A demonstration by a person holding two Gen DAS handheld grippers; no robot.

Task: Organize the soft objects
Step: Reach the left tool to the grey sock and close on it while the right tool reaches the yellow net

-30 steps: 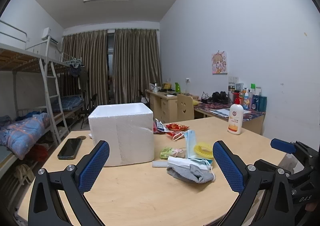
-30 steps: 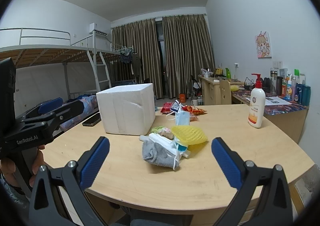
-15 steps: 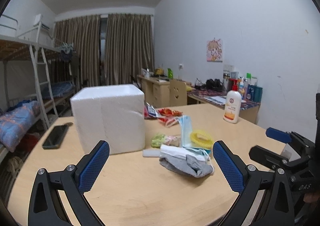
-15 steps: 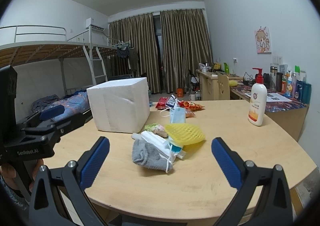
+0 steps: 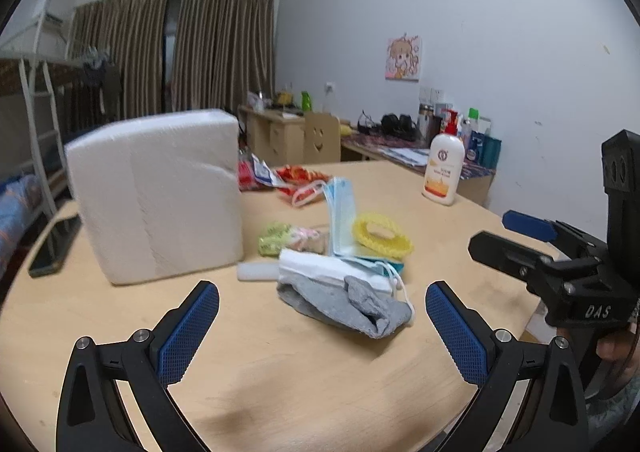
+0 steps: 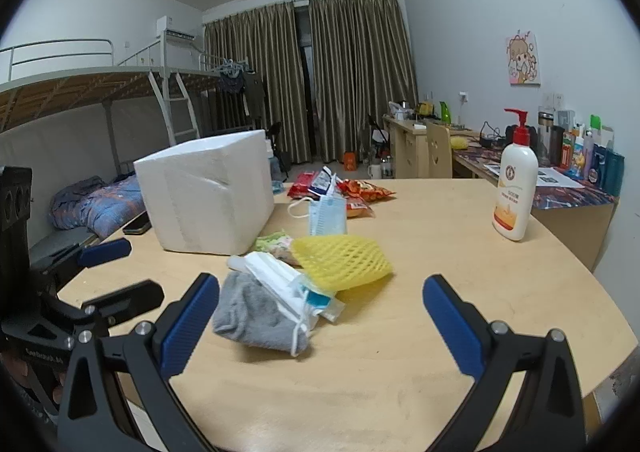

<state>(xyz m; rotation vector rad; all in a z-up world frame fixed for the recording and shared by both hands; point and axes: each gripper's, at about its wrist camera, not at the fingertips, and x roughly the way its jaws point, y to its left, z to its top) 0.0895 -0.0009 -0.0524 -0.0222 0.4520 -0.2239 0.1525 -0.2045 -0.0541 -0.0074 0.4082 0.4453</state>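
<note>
A pile of soft things lies mid-table: a grey sock, a white mask pack, a yellow foam net, blue masks standing upright. Behind them to the left stands a white foam box. My left gripper is open just short of the sock, nothing between its fingers. My right gripper is open too, with the sock near its left finger. Each gripper shows in the other's view: the right gripper and the left gripper.
A lotion pump bottle stands at the right of the round wooden table. Snack packets lie behind the masks. A black phone lies left of the box. A bunk bed and desks line the walls.
Both grippers have moved forward and lower toward the pile, so the sock and masks look larger and closer. Both have stayed open, and nothing on the table has moved.
</note>
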